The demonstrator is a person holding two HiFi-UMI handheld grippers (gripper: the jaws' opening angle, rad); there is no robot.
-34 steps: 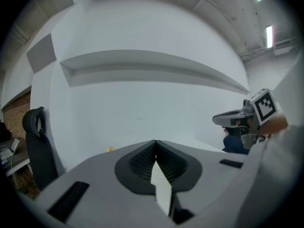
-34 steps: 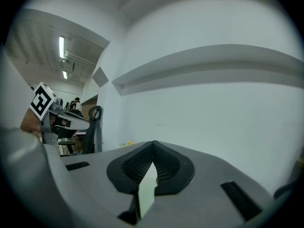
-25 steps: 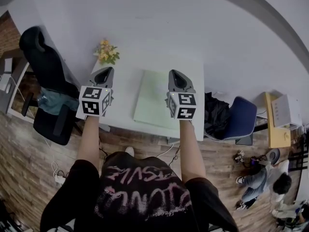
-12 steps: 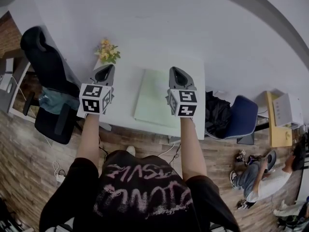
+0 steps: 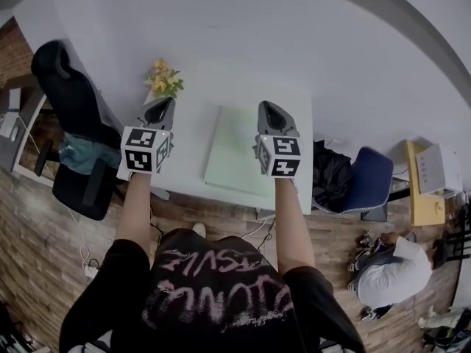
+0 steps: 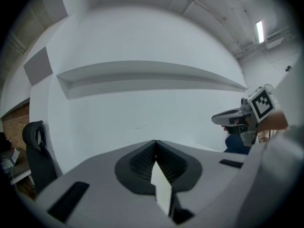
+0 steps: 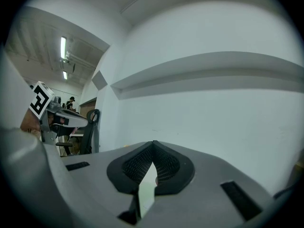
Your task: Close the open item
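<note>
Green item [image 5: 237, 149], change: none. It lies flat on the desk [image 5: 193, 134] just as it did a second ago, and both tools hold the same places. Only a person [image 5: 390, 274] on the floor at the far right has shifted.
Meaning for the task: no closing move is under way. It shows as one flat pale sheet, so I cannot tell whether it is open or already shut.
Left tool [image 5: 162, 107]: jaws together, nothing between them, held over the desk's left part and aimed at the wall [image 5: 243, 28].
Right tool [image 5: 268, 109]: jaws together and empty, level, also facing the wall.
Green item, place: between the two tools, its right edge just beside the right tool, well apart from the left one. Neither gripper view shows it, so it likely sits below both.
Far left corner: flowers [image 5: 165, 79].
</note>
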